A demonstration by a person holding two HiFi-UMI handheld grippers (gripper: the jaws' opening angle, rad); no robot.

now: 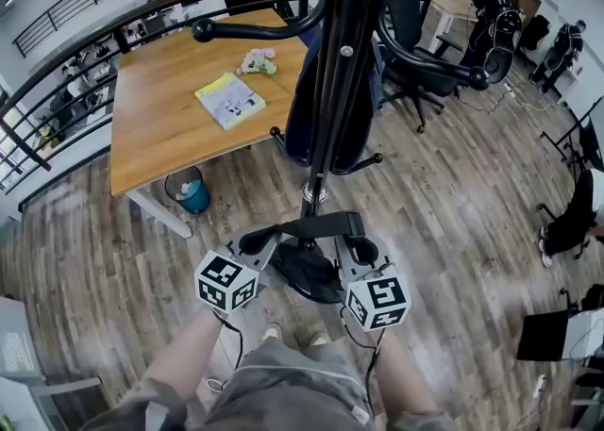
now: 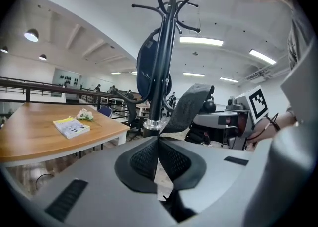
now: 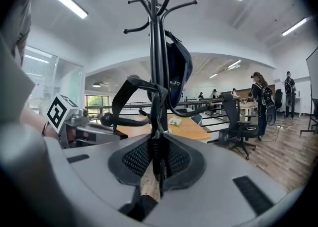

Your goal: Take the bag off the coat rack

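Note:
A dark navy bag [image 1: 294,104] hangs high on the black coat rack [image 1: 330,61], behind its pole. Its black strap [image 1: 319,225] is stretched level between my two grippers, low in front of the pole. My left gripper [image 1: 262,240] is shut on one end of the strap [image 2: 191,103], which rises wide to the right of the pads. My right gripper [image 1: 359,250] is shut on the other end; the strap [image 3: 158,121] runs narrow between the pads and loops up left. The bag [image 2: 147,67] [image 3: 179,67] hangs above in both gripper views.
A wooden table [image 1: 160,108] with a book [image 1: 229,99] and a small bunch of flowers [image 1: 257,63] stands behind left of the rack. A blue bin [image 1: 192,191] sits under it. Office chairs [image 1: 425,61] and people [image 1: 566,42] are to the right. The rack's base [image 1: 307,273] is by my feet.

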